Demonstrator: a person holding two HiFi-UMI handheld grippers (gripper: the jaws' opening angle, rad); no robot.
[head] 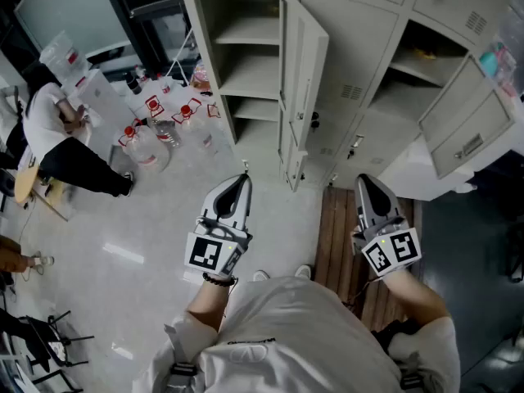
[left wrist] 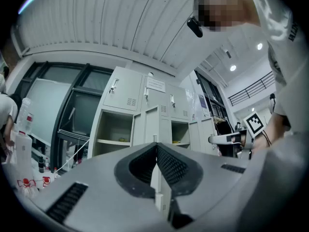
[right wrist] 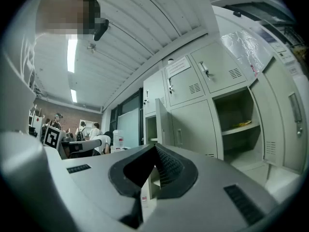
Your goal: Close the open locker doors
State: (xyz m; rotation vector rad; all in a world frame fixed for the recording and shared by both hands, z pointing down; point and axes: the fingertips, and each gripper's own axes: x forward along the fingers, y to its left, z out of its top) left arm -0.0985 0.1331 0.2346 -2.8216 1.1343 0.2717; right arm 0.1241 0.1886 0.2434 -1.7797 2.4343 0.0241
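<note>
- Locker door (head: 299, 88), the tall middle one, stands swung out from the bank of grey lockers (head: 360, 31). Neither claw touches it.
- The left gripper (head: 244, 177) has its jaws pressed together with nothing between them. Its own view shows the ribbed pads meeting in a point (left wrist: 156, 151).
- The right gripper (head: 362, 180) is likewise closed and empty, its pads meeting (right wrist: 154, 153) in its own view.
- Both grippers are held side by side and point toward the lockers, well short of them. Each carries its marker cube, at the left (head: 214, 252) and at the right (head: 391, 250).
- The left gripper's tip points near the foot of the open middle door, which shows edge-on in the left gripper view (left wrist: 151, 124).
- The right gripper hangs over a slatted wooden board (head: 337, 236) on the floor before the lockers.
- Left of the middle door its compartment (head: 246, 47) is open, with bare shelves.
- Farther right a second door (head: 471, 129) hangs open beside its compartment. A small yellow thing (right wrist: 244, 123) lies on the shelf there.
- The upper doors (right wrist: 215, 71) are shut.
- Well off to the left a person in a white top (head: 49, 129) bends over near clear water jugs (head: 146, 147) on the pale floor.
</note>
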